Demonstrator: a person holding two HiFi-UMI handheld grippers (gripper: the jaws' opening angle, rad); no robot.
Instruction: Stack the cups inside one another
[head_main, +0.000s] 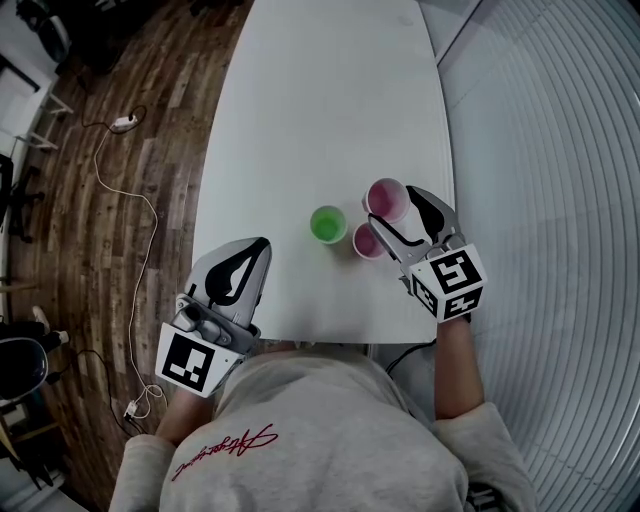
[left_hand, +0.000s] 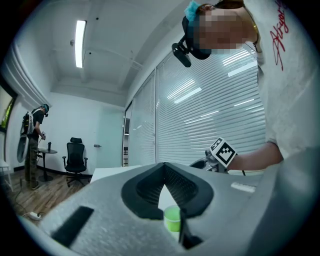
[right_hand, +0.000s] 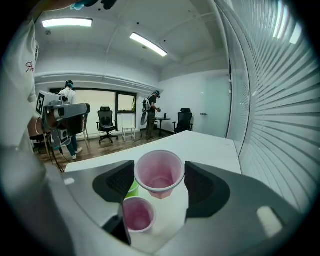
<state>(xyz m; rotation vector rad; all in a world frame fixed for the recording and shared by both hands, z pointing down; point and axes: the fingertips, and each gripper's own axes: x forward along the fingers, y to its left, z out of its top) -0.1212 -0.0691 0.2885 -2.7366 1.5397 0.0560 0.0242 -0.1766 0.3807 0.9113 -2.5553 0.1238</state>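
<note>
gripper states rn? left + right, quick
Left gripper: closed, holding nothing.
Right gripper: closed on the raised pink cup, which sits between its jaws.

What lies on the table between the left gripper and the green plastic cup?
Nothing: in the head view only bare white table separates the left gripper from the round green plastic cup.
</note>
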